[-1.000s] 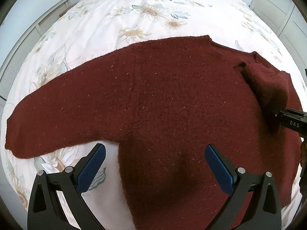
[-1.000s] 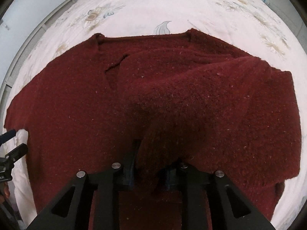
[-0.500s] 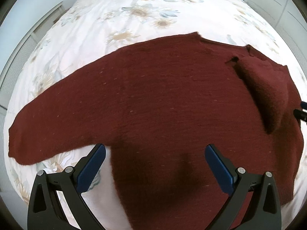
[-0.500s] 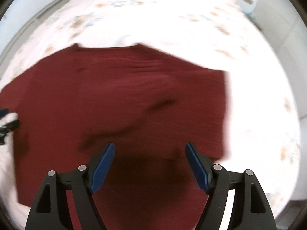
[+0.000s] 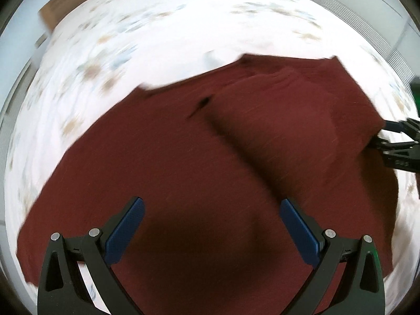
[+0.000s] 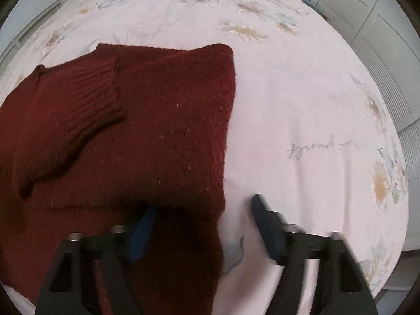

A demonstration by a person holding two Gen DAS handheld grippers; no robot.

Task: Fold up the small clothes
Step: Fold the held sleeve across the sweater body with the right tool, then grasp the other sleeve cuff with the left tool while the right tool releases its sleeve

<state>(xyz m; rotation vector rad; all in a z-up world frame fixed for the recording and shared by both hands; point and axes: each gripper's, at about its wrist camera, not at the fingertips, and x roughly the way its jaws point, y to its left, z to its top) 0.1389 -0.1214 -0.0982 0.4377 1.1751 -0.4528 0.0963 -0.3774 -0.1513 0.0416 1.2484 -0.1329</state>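
A dark red knitted sweater [image 5: 183, 162] lies flat on the bed; its right sleeve [image 6: 71, 110] is folded in across the body, ribbed cuff up. My left gripper [image 5: 210, 225] is open and empty, hovering over the sweater's lower body. My right gripper [image 6: 202, 220] is open at the sweater's right edge [image 6: 225, 131], with its left finger partly under or against the folded fabric and its right finger over bare sheet. The right gripper also shows in the left wrist view [image 5: 393, 141] at the sweater's right side.
The bed has a white floral sheet [image 6: 302, 105] spreading far beyond and to the right of the sweater. White cabinet doors [image 6: 380, 26] stand beyond the bed's right side. A wooden headboard [image 5: 60, 8] shows far left.
My right gripper let go of the sleeve, which now lies folded across the body, and moved right to the sweater's edge. My left gripper swung right over the sweater's body, staying open.
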